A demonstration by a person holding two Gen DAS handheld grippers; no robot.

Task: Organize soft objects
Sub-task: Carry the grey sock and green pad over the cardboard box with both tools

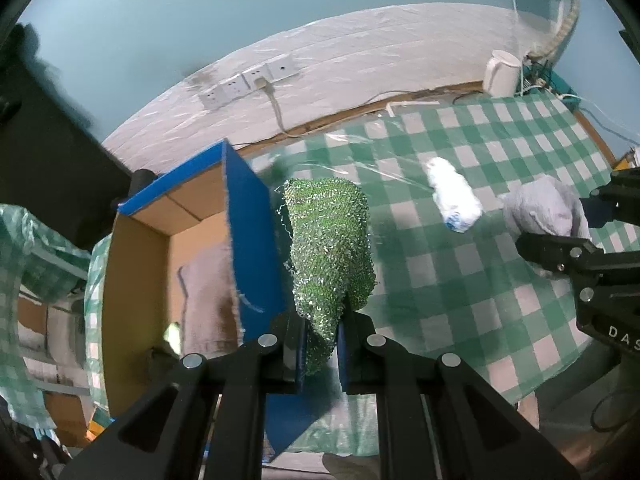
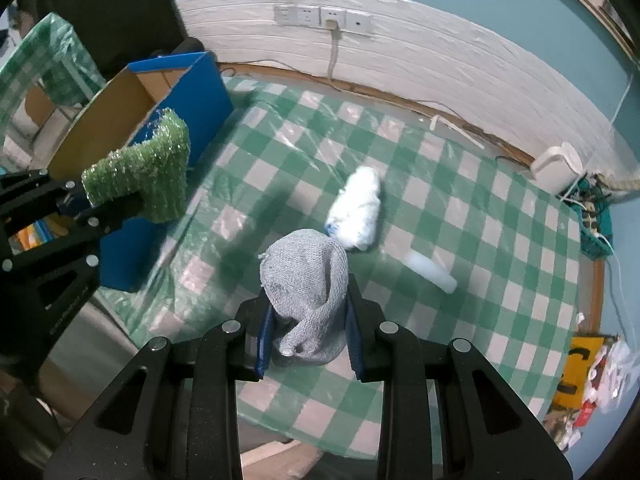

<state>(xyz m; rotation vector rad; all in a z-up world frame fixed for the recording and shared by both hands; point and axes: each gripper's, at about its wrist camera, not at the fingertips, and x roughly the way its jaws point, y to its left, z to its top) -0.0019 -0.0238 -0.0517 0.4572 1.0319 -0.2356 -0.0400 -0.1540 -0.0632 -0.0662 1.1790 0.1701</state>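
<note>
My left gripper (image 1: 320,346) is shut on a glittery green scrub cloth (image 1: 332,248) and holds it in the air beside the right wall of an open blue cardboard box (image 1: 252,240); the cloth also shows in the right wrist view (image 2: 148,168). A brownish cloth (image 1: 208,300) lies inside the box. My right gripper (image 2: 308,344) is shut on a grey knitted cloth (image 2: 308,280), lifted just above the checked table; it shows in the left wrist view (image 1: 544,208) too. A white soft bundle (image 2: 360,208) lies on the table beyond it.
The table wears a green-and-white checked cloth (image 2: 480,240) under clear plastic. A translucent tube (image 2: 430,270) lies right of the white bundle. A white kettle (image 2: 558,168) and cables sit at the far right. Wall sockets (image 2: 324,18) are behind.
</note>
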